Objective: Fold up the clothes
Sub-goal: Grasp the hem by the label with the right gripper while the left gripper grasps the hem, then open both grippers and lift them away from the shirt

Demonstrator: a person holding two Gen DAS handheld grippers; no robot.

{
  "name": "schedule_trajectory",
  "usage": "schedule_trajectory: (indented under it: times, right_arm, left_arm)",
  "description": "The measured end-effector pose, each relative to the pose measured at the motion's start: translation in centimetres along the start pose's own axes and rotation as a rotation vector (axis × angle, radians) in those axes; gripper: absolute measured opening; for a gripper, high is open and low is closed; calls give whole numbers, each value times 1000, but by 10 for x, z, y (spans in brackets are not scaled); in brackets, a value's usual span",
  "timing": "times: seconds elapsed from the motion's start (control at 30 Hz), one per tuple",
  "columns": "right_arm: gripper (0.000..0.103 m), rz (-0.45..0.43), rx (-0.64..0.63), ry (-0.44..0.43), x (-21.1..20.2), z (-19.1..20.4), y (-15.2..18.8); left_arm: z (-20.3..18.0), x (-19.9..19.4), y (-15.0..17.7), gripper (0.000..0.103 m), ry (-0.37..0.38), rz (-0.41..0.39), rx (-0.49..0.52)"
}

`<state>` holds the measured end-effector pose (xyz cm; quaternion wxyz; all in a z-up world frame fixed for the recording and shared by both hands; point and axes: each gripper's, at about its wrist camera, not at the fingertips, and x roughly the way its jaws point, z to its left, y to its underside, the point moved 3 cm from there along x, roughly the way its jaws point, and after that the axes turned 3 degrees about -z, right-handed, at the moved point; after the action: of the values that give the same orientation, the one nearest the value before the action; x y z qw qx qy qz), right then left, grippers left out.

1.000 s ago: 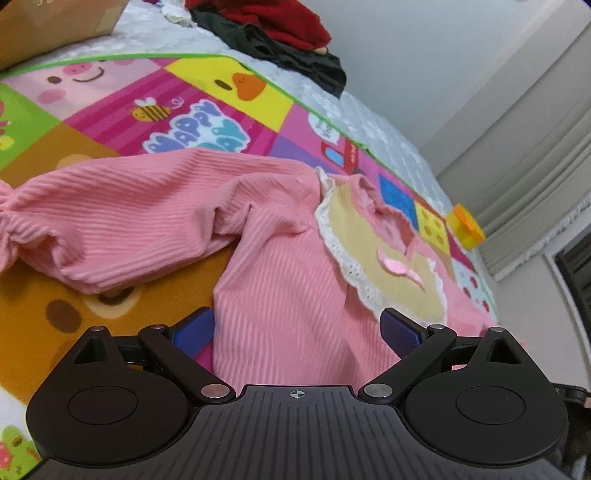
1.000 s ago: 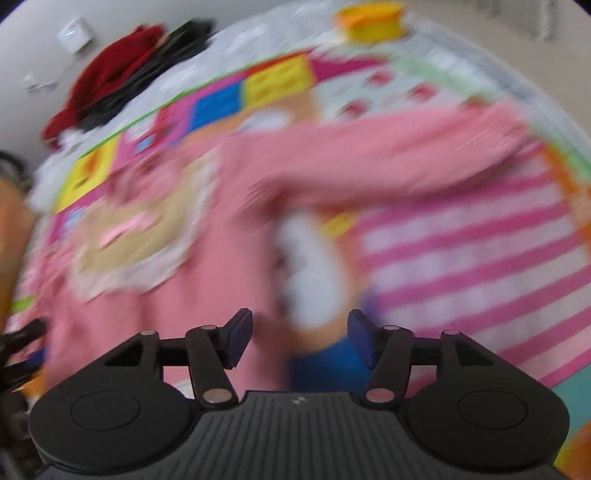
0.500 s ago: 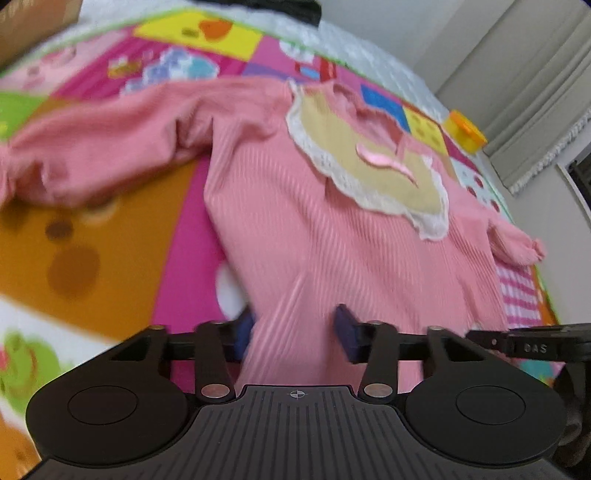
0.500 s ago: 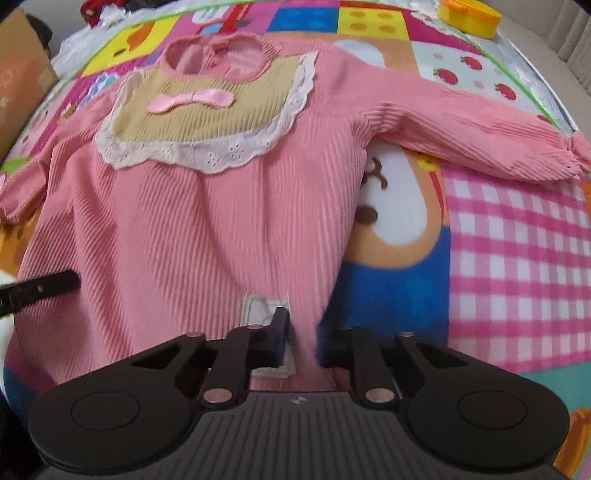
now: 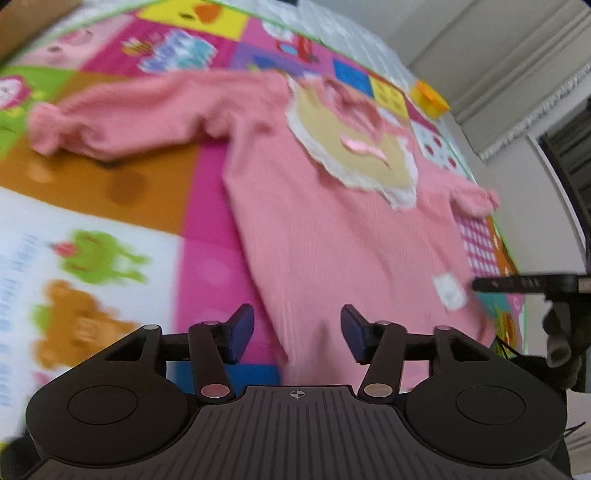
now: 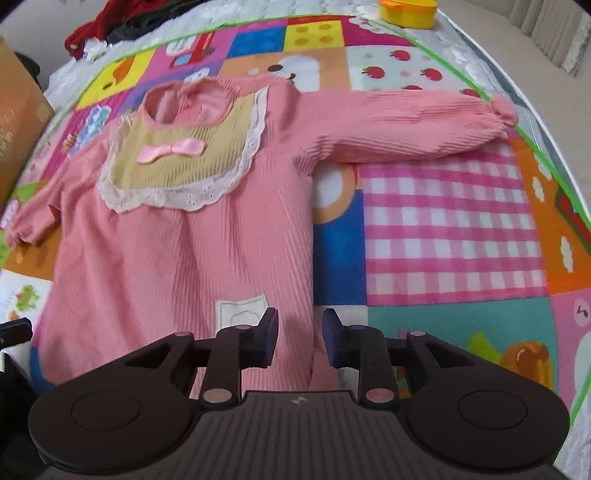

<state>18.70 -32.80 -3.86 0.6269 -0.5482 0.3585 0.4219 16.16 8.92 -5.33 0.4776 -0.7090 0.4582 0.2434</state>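
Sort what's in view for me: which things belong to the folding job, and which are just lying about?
Belongs to the job:
- pink dress, spread flat on the play mat
- left gripper, jaws open
- right gripper, jaws open

Just lying about:
- yellow box
- red and dark clothes pile
- cardboard box

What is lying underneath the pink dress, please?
The pink dress lies flat on a colourful patchwork play mat. Mat panels show around it; whatever is printed beneath the dress itself is covered.
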Motion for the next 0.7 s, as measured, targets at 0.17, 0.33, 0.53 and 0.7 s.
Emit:
schedule_trajectory:
  times: [0.17, 0.33, 0.53, 0.7]
  right_arm:
    - [39, -31, -4, -54, -9, 9, 0]
    - [40, 2, 144, -202, 0, 26, 4]
    - [54, -97, -264, -253, -13, 111, 35]
    - [63, -123, -713, -335, -17, 202, 80]
  left_arm:
    - [-5, 5, -11, 80, -57, 33, 79]
    - [-28, 39, -3, 55, 22, 88, 34]
    - [-39, -12, -35, 55, 195, -77, -71]
    - [-37, -63, -50, 71, -32, -172, 83]
